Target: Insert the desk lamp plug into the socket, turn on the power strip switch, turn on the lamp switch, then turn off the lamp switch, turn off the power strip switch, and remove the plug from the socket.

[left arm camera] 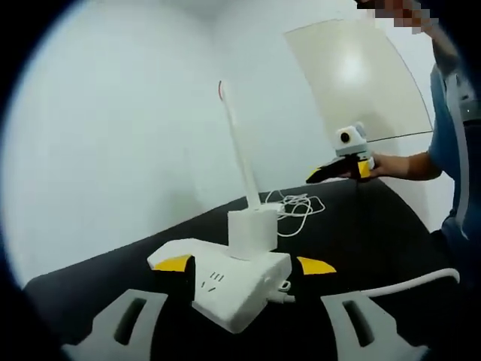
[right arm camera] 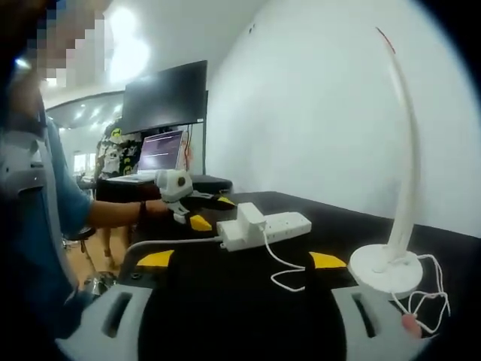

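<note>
1. A white power strip [left arm camera: 239, 282] lies on a black table [left arm camera: 376, 233], and everything here is placed relative to that strip
2. In the left gripper view, the left gripper [left arm camera: 244, 265] sits right at the strip, its jaws spread wide with one yellow-tipped jaw on each side of the strip's near end; they do not appear to be clamping it, though contact is hard to judge
3. A white plug adapter [left arm camera: 251, 230] stands plugged into the top of the strip, and its thin cord [left arm camera: 297, 207] runs away behind the strip in loose loops
4. The strip's own thick white cable [left arm camera: 409, 284] leaves its end and trails across the table
5. The desk lamp [right arm camera: 394, 188], white with a slim curved arm and a round base, stands on the table well apart from the strip
6. In the right gripper view, the right gripper [right arm camera: 240, 260] points at the strip from a distance, jaws wide apart and holding nothing
7. Beyond the strip in the right gripper view, a monitor [right arm camera: 165, 96] and an open laptop [right arm camera: 158, 156] sit on another desk
</note>
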